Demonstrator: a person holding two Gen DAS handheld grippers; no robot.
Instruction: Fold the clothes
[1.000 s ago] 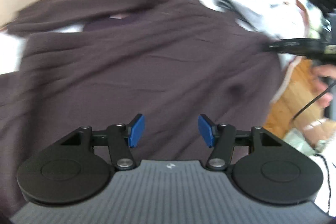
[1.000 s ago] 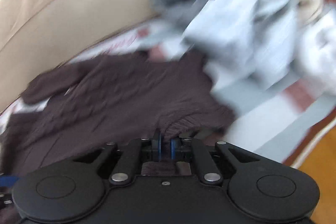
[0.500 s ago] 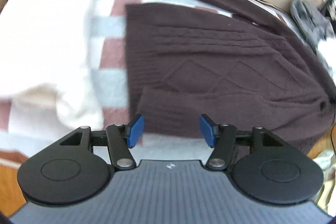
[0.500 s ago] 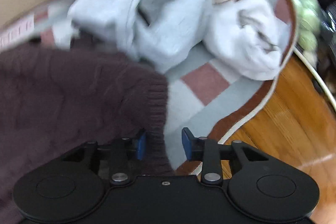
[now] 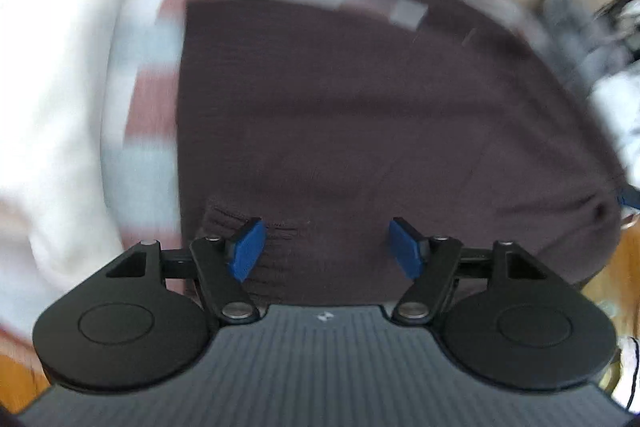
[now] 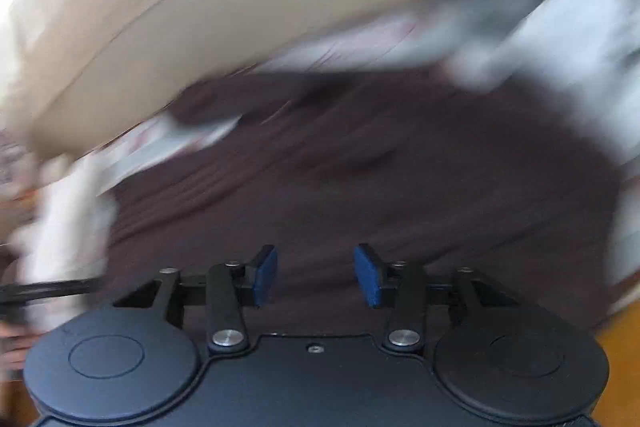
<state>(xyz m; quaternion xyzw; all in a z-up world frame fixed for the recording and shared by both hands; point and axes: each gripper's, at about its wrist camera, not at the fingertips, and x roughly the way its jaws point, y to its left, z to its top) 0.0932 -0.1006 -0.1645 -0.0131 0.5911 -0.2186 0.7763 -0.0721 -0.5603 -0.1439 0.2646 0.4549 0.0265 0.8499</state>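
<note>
Both views heavily motion-blurred. Dark brown knit sweater (image 5: 360, 115) lies spread flat on a checked blanket (image 5: 148, 95) (pale blue/white with reddish squares), filling the centre of each view. Its ribbed cuff or hem (image 5: 280, 251) sits at 6 o'clock in the left wrist view, just beyond the left tool (image 5: 325, 247).

Left tool: blue pads wide apart, jaws have just been opening further, nothing clamped; the ribbed edge lies under the gap, left pad (image 5: 246, 250) over it.

Right tool (image 6: 316, 277): blue pads apart, jaws have just parted from closed and eased in slightly, nothing pinched; sweater fabric shows below the gap.

White garment (image 5: 52, 75) at 9 o'clock in the left view, beside the sweater. Grey and white clothes pile (image 6: 560, 27) at 2 o'clock in the right view. Beige sofa back (image 6: 200, 7) across 11–12 o'clock
</note>
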